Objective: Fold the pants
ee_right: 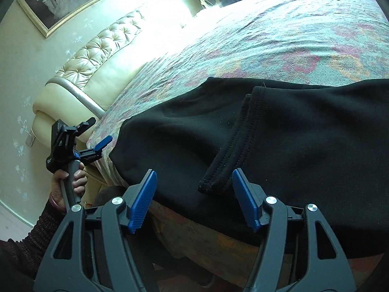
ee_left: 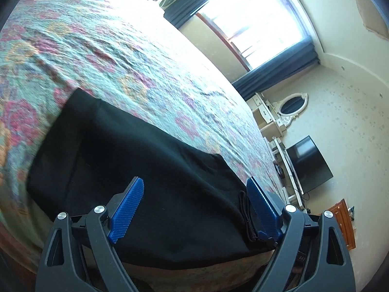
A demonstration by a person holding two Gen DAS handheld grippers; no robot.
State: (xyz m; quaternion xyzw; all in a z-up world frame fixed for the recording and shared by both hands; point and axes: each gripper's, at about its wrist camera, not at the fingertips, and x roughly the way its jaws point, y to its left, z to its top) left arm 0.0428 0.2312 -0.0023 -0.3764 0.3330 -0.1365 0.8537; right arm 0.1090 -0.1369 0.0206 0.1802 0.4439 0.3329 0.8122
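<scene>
Black pants (ee_left: 136, 165) lie folded on the floral bedspread (ee_left: 121, 56) at the bed's near edge. In the right wrist view the pants (ee_right: 304, 133) show a hemmed leg end (ee_right: 231, 155) lying on top. My left gripper (ee_left: 194, 182) is open and empty, its blue pads (ee_left: 127, 210) hovering over the pants' near edge. My right gripper (ee_right: 193, 172) is open and empty, with the hem just beyond and between its pads. The left gripper (ee_right: 97, 136) also shows in the right wrist view, held by a hand at the bed's left edge.
A padded cream headboard (ee_right: 97, 53) lies beyond the bed. A curtained window (ee_left: 255, 17), a white dresser with mirror (ee_left: 279, 114) and a black TV (ee_left: 308, 165) stand past the bed's far side. The bed's side panel (ee_right: 206, 243) drops below the pants.
</scene>
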